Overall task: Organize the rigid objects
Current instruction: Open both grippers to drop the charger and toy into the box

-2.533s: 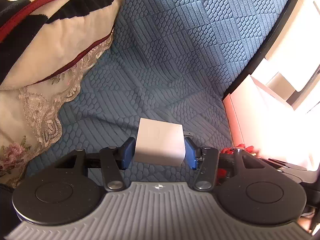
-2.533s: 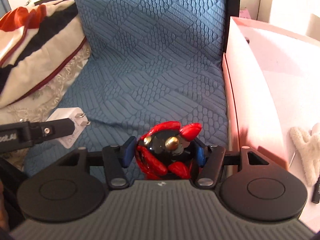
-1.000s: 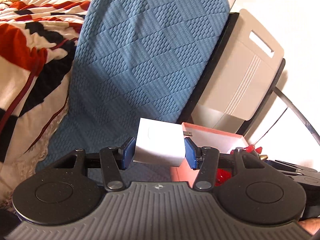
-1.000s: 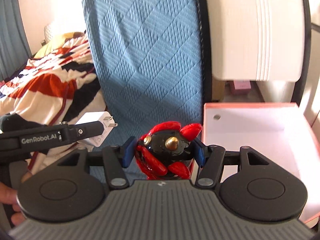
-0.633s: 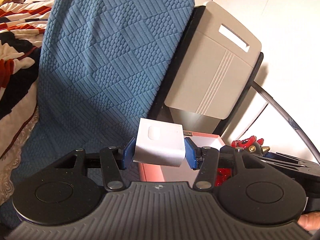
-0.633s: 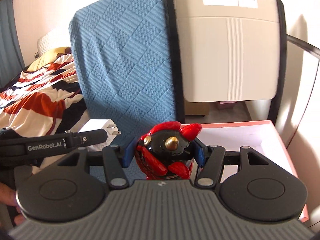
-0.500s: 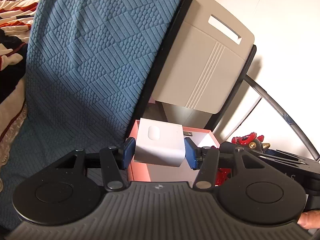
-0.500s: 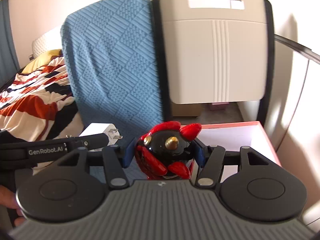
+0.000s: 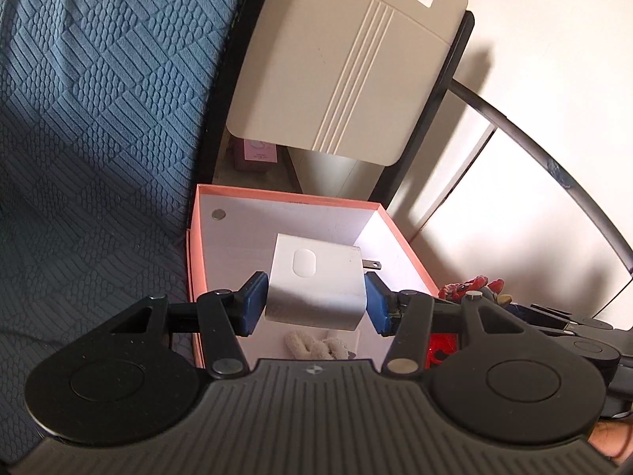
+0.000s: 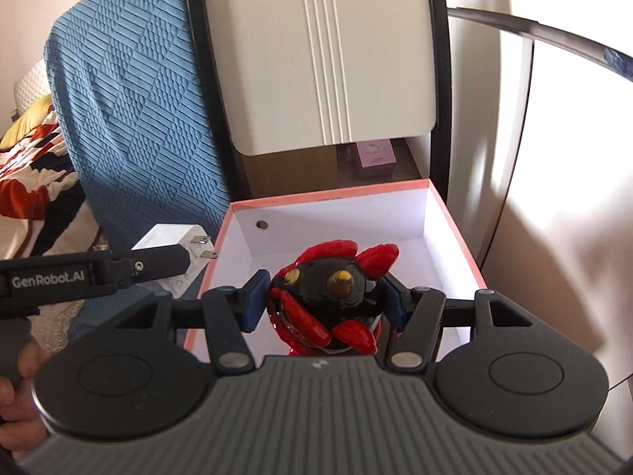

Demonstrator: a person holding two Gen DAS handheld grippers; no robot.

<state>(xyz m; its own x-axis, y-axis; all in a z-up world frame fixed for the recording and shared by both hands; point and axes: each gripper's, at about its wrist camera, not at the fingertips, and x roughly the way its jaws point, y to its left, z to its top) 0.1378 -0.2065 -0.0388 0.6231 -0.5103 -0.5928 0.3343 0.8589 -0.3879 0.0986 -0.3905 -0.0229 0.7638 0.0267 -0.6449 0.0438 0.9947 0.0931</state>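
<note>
My left gripper (image 9: pixel 314 301) is shut on a white plug-in charger (image 9: pixel 316 281), its metal prongs pointing right, held above the open pink box (image 9: pixel 194 245). In the right wrist view the same charger (image 10: pixel 166 239) hangs at the box's left rim (image 10: pixel 221 237). My right gripper (image 10: pixel 326 297) is shut on a red and black glossy figurine (image 10: pixel 328 297), held over the box's white inside. That figurine (image 9: pixel 470 287) shows at the right edge of the left wrist view. A fluffy cream item (image 9: pixel 316 346) lies in the box.
A blue quilted cushion (image 9: pixel 99 118) lies left of the box. Behind it stands a beige panel (image 9: pixel 340 59) in a black frame, with a small pink carton (image 10: pixel 376 158) under it. A patterned blanket (image 10: pixel 27 182) lies far left. A person's hand (image 10: pixel 16 388) holds the left gripper.
Both grippers have swung right from over the blue cushion to above the pink box, still carrying the charger and the figurine. The box's inside has come into view.
</note>
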